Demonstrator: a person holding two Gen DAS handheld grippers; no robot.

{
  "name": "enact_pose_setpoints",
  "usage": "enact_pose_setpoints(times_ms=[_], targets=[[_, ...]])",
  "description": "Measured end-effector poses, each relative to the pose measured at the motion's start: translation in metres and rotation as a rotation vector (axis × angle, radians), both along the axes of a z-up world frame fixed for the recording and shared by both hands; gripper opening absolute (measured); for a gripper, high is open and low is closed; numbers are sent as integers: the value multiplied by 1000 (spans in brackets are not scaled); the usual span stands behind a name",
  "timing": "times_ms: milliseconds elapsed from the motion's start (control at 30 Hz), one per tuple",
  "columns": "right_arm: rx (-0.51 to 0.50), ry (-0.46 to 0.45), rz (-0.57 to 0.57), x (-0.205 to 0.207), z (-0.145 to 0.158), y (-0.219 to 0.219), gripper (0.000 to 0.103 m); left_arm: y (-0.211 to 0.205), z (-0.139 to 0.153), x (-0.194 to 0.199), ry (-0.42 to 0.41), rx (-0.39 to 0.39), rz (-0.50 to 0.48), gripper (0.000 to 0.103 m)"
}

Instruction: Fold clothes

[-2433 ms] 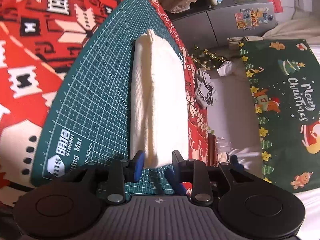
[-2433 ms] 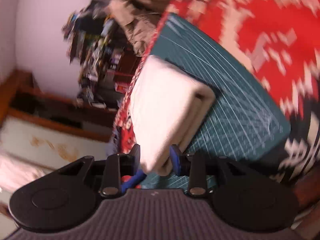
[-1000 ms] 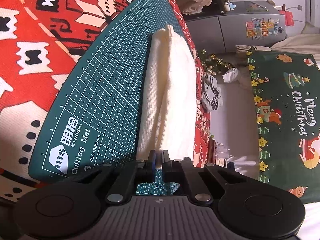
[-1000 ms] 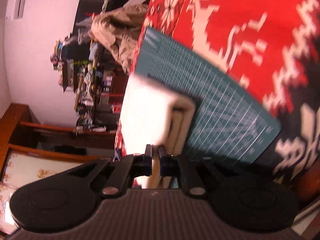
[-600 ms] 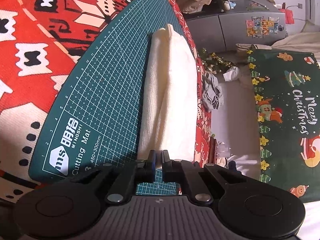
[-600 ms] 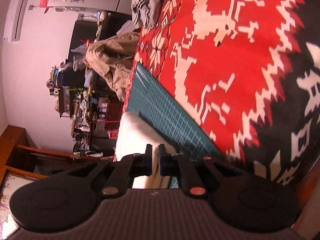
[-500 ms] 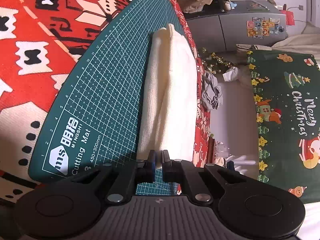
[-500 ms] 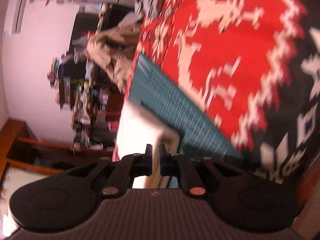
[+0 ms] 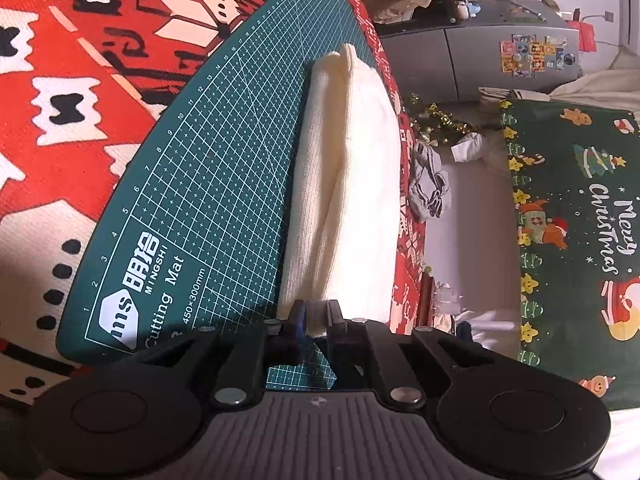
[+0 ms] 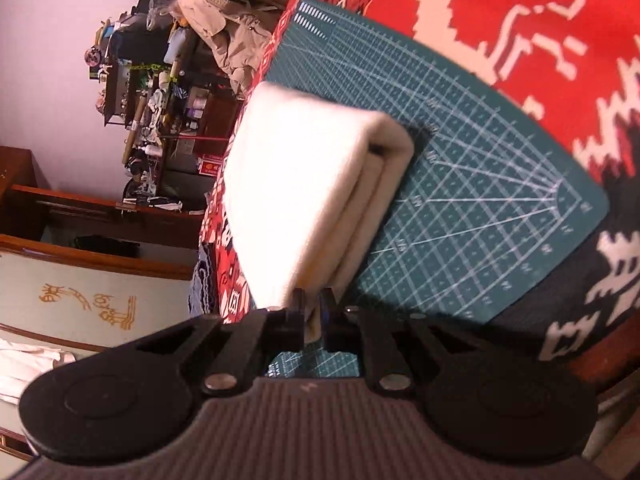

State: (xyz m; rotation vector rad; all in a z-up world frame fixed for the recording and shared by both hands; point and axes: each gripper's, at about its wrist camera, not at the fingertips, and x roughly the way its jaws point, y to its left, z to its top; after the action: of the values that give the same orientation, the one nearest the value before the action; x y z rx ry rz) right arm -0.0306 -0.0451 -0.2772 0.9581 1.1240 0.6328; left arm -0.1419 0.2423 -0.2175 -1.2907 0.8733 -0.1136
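My left gripper [image 9: 316, 316] has its jaws pinched on the near end of the one cream knit garment [image 9: 348, 184], and my right gripper [image 10: 311, 312] is nipped on the garment's [image 10: 304, 184] opposite end. That's two grips on one folded bundle, lying long along the edge of the single green cutting mat [image 9: 208, 184], which sits on the red patterned bench cover [image 9: 64, 92]. Compared with 2.4 seconds ago, both pairs of jaws have gone from spread wide to clamped on cloth. Beyond the mat, one pile of tan clothing [image 10: 236, 28]; off to the side, one green Merry Christmas cloth [image 9: 576, 216].
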Motion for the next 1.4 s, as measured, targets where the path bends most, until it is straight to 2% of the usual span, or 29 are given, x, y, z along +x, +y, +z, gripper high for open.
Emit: enact_pose_setpoints(times_ms=[267,333,433,800,1067,1167,1400], targets=[[0,-2,-2,-3,-3,16,12,-1,0,1,0,13,-3,9],[0,-4,-5,-4,-4,20,7,-1,1,0,1,22,-3,9],[-1,-10,-15,-5,-4,23,7,-2,1,0,-1,32,-7,8],[-15,-17,-189,12,-5,-25,7,-1,0,-1,-1,33,-9,8],[-35,-35,-250,21,-3,-58,6,-1,0,0,1,35,-10,8],[-45,-44,-221,16,-1,-64,6,0,1,0,3,34,-12,8],[-130,-93,-58,13,12,-33,7,0,2,0,5,38,-16,8]])
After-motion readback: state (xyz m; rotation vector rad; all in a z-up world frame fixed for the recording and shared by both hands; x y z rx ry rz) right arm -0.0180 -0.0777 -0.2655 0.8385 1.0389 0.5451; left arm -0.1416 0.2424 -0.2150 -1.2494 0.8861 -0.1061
